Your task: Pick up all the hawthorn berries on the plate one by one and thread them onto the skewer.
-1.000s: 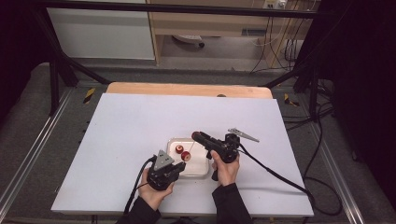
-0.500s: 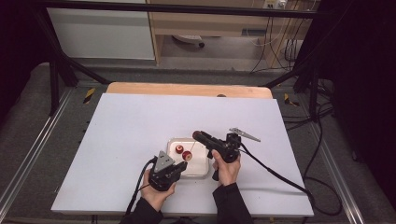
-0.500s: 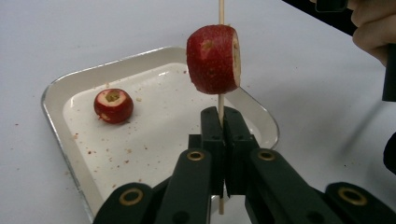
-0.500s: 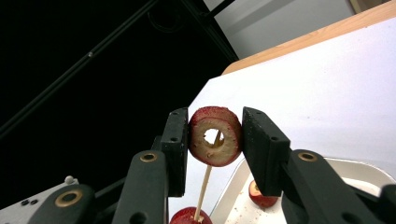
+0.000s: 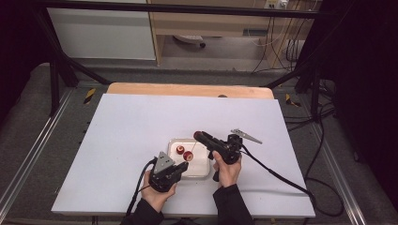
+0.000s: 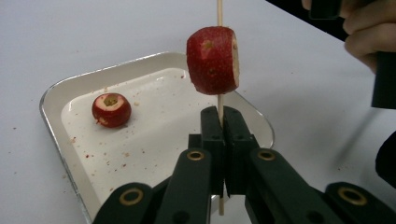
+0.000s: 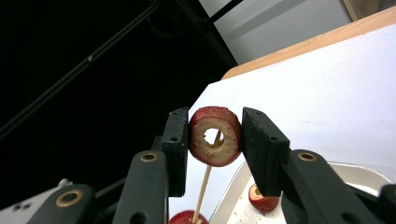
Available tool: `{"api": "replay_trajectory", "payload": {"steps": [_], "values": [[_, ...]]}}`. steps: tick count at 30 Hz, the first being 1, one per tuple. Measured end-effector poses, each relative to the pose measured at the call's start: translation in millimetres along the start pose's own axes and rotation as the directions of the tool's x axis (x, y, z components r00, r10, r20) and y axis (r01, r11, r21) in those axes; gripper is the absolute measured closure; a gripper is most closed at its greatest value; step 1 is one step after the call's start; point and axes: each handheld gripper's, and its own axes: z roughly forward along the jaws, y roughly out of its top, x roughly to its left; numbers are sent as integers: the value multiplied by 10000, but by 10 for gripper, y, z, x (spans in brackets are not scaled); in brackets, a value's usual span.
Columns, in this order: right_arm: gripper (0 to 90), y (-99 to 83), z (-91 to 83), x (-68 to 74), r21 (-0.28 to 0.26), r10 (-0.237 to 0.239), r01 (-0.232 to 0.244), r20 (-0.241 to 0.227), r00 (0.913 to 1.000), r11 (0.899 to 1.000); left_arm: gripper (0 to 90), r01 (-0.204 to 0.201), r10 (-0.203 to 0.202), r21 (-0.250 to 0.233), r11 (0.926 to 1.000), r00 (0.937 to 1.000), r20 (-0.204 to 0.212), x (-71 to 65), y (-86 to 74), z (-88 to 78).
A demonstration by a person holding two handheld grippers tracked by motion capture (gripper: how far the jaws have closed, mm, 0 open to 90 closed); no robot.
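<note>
**Desk:** Fruit on a stick, caught mid-table. What sits furthest left?

**Photographer:** From above, the white table carries the person's left hand at about seven o'clock of the metal tray. The left gripper reaches toward the tray's near left edge.

**Desk:** And its tongs?

**Photographer:** Pressed together. The left gripper view has the two black jaws pinching a thin wooden skewer that stands upright between them. A red fruit piece is threaded on the skewer just above the jaws, at twelve o'clock. At nine o'clock of the jaws a second red fruit, cored on top, lies in the tray among crumbs.

**Desk:** Moving right?

**Photographer:** The right hand holds the right gripper over the tray's far edge, at about one o'clock of the left one. In the right gripper view its jaws clamp a cored ring of red fruit from both sides, the hole facing the camera. The skewer tip shows inside that hole, the stick running down toward six o'clock to the lower fruit piece.

**Desk:** Anything further right?

**Photographer:** Cable trailing off toward four o'clock across the table.
</note>
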Motion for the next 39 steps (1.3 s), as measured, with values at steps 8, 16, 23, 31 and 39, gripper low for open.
{"api": "replay_trajectory", "payload": {"steps": [8, 16, 23, 31, 39], "values": [[633, -11, 28, -12, -344, 470, -475, -150, 9988, 9983, 885, 24, -29, -250, 9997, 9998, -193, 8, -7, -42], [632, 19, 12, -3, -295, 565, -571, -222, 9982, 9979, 885, 119, -127, -466, 9988, 9998, -159, -7, -24, -22], [632, -13, 28, -9, -193, 839, -844, -245, 9962, 9963, 885, 147, -164, -408, 9991, 9990, -422, -21, -45, 8], [632, -19, -18, 20, 134, -35, 34, 84, 10000, 9999, 884, 295, -294, 14, 9996, 9991, -317, -44, -44, 20], [632, -23, -22, 7, 541, -479, 463, 295, 9984, 9975, 885, 256, -242, 528, 9983, 9994, -259, -54, -34, 51]]}}
